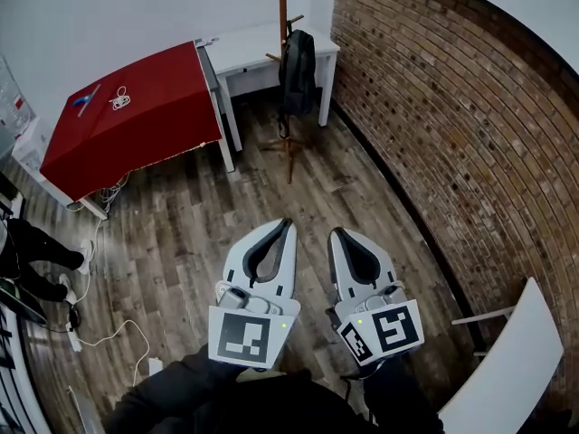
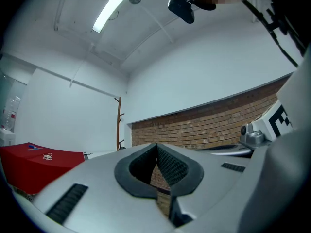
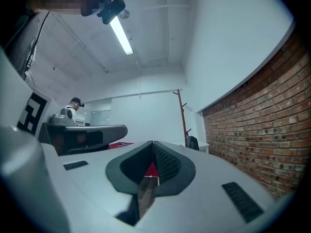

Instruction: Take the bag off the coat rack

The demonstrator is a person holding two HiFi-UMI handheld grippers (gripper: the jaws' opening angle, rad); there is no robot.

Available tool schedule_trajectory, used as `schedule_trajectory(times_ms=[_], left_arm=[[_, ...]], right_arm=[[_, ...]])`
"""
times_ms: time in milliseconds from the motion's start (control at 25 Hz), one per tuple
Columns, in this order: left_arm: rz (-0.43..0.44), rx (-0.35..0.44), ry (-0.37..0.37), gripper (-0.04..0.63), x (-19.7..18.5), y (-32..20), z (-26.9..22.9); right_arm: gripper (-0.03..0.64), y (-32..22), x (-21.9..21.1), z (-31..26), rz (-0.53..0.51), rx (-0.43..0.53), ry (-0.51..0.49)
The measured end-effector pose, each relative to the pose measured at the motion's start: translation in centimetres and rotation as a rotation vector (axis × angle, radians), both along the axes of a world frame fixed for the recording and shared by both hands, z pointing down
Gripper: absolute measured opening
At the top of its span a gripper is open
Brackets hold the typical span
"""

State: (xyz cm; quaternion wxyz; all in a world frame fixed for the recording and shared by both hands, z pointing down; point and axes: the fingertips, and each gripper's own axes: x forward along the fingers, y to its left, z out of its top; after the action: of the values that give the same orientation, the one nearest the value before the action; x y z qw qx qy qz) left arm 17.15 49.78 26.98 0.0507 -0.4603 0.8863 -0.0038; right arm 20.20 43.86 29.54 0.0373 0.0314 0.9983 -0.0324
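Dark wood flooring is seen from above, with two white grippers held side by side at the near edge and pointed toward the far end of the room. The left gripper is shown with its jaws pressed together and nothing held between them. The right gripper is likewise closed and empty. Well apart from both, at the far end, a black bag is hung on a wooden coat rack. The rack is stood on the floor just in front of a white desk. A red-covered table is placed just left of the desk. A brick wall is seen along the right side.
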Motion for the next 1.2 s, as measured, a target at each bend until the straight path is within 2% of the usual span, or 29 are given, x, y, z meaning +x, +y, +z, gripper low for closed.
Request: schedule_trajectory(times_ms=[160,320,520,720,920,1120,1200], left_arm=[[0.006,0.058,-0.04,0.009,-5.2,-0.8,-2.2],[0.011,0.067,-0.04,0.009,-9.7,-0.9,-2.6],[0.018,0.082,-0.034,0.009,-13.5,-1.3,-2.9],[0.018,0.057,-0.052,0.009,-15.3,-2.2,-2.9],[0.025,0.016,-0.106,0.009,-16.0,-3.8,-3.0],[0.011,-0.033,-0.14,0.009,-17.4,-7.3,-2.2],[0.004,-0.04,-0.142,0.009,-18.3,-9.3,-2.0]], right_arm=[[0.008,-1.5,-4.8,-1.6,0.039,0.019,-0.033],[0.008,-2.0,-8.9,-2.7,0.066,0.044,-0.056],[0.008,-2.1,-12.4,-3.6,0.081,0.106,-0.035],[0.008,-2.8,-14.3,-4.0,0.091,0.138,-0.018],[0.008,-4.1,-15.4,-3.8,0.104,0.163,-0.008],[0.008,-8.3,-17.5,-2.0,0.139,0.148,0.079],[0.008,-10.4,-18.6,-1.8,0.135,0.132,0.076]])
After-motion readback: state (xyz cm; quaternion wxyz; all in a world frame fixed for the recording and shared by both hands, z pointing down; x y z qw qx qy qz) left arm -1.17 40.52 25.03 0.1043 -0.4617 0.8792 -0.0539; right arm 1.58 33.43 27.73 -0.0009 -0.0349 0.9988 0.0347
